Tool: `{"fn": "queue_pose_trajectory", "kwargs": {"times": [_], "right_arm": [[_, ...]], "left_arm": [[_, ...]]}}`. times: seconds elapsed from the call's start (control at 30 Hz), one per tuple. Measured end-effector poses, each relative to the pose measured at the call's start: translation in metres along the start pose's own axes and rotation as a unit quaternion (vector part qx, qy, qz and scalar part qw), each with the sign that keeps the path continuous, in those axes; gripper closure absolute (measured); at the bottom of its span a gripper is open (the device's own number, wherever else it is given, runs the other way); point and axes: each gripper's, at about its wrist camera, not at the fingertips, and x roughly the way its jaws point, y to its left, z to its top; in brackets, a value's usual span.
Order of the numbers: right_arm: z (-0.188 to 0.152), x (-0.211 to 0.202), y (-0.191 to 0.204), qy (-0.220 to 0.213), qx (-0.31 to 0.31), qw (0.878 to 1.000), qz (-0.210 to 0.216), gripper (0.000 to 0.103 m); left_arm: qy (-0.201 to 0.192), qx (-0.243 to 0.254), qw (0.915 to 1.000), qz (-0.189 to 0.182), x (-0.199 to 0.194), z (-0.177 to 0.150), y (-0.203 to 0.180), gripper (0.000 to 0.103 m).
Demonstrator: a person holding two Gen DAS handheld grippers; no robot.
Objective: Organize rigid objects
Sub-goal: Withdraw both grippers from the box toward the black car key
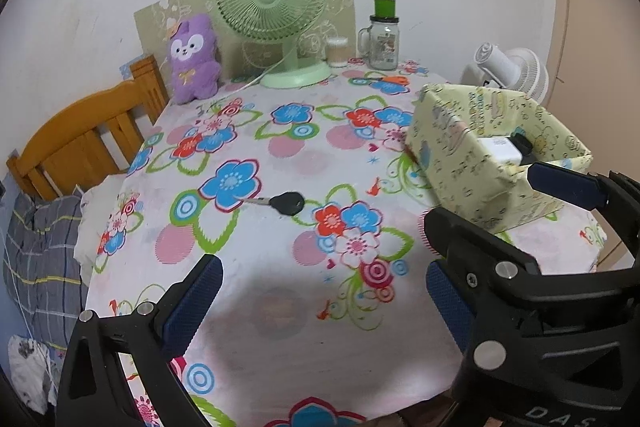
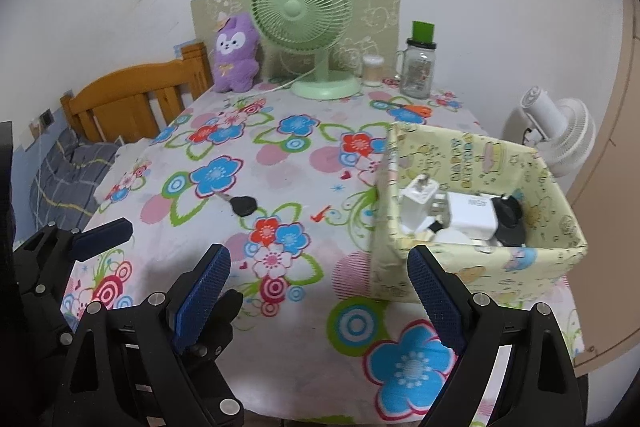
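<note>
- A tabletop point(image 1: 280, 291) under a white cloth printed with bright flowers stands against a pale wall, with a wooden bed headboard point(image 1: 80, 143) at its left.
- The left tool point(image 1: 320, 303) hovers over the near edge of the tabletop, its blue-padded fingers spread wide and holding nothing.
- The right tool point(image 2: 320, 303) hangs just to its right, likewise wide apart and empty, its right finger in front of the near wall of the box.
- A black-headed metal key point(image 1: 286, 203) lies flat on the cloth, near the middle, apart from both tools.
- A pale yellow cartoon-print open box point(image 2: 472, 267) sits on the right side; inside lie white plug adapters point(image 2: 468, 215) and a black round object point(image 2: 508, 221).
- Along the far edge stand a purple plush toy point(image 1: 194, 61), a light green desk fan point(image 1: 272, 3) and a clear glass jar with handle point(image 1: 382, 43).
</note>
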Motion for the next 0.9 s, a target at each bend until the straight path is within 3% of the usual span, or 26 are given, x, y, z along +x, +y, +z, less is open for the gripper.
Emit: {"fn": "queue_pose_trajectory", "kwargs": {"times": [0.6, 0.9], "right_arm": [[0.009, 0.050, 0.038, 0.026, -0.040, 0.999, 0.022, 0.011], [0.016, 0.080, 0.046, 0.039, -0.051, 0.997, 0.042, 0.019]], "left_arm": [[0.032, -0.013, 0.9993, 0.016, 0.038, -0.007, 0.039, 0.000], [0.047, -0.021, 0.9984, 0.021, 0.062, -0.002, 0.053, 0.000]]}}
